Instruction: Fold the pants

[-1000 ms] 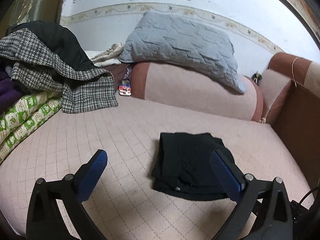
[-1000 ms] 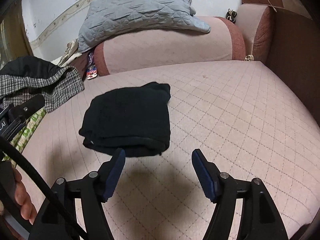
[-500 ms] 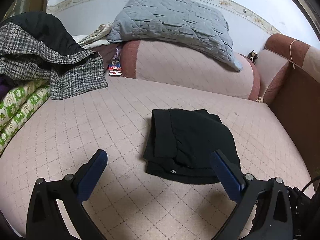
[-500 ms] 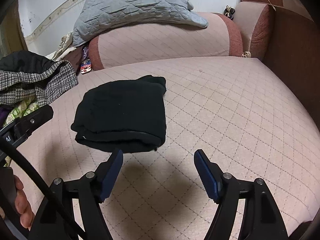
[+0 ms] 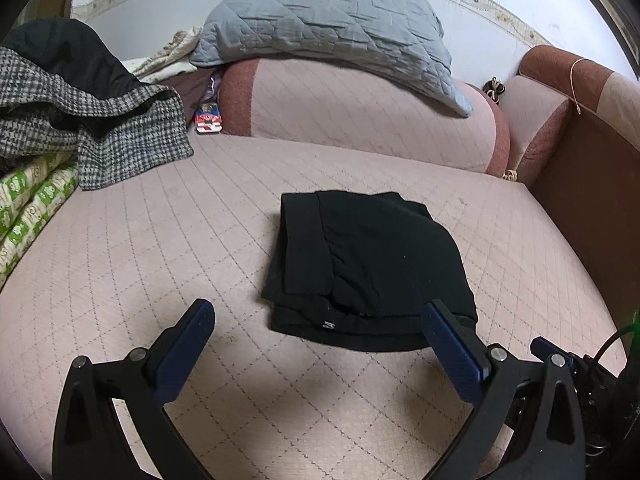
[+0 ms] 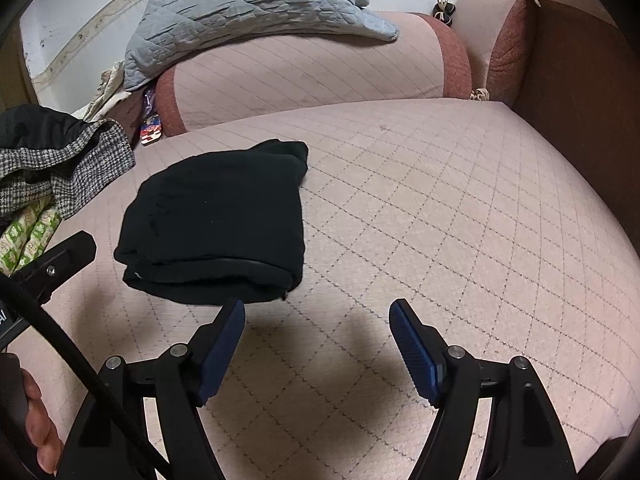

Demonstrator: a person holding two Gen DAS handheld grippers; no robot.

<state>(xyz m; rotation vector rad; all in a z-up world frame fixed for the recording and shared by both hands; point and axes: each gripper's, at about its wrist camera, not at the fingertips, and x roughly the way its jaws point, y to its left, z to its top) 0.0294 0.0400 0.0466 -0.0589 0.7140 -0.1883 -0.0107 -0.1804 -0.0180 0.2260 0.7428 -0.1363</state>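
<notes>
The black pants lie folded into a compact stack on the pink quilted bed. They also show in the right wrist view, left of centre. My left gripper is open and empty, just in front of the stack's near edge, its right finger at the stack's near right corner. My right gripper is open and empty, close to the near right corner of the pants and above the bed. Part of the left gripper's body shows at the left of the right wrist view.
A pile of clothes with a houndstooth coat sits on green-patterned bedding at the left. A pink bolster with a grey quilted pillow lies at the back. A brown sofa arm bounds the right side.
Both grippers have tilted down and drawn slightly back from the folded pants, which now sit higher in both views. The pants have not moved. Both grippers stay open.
</notes>
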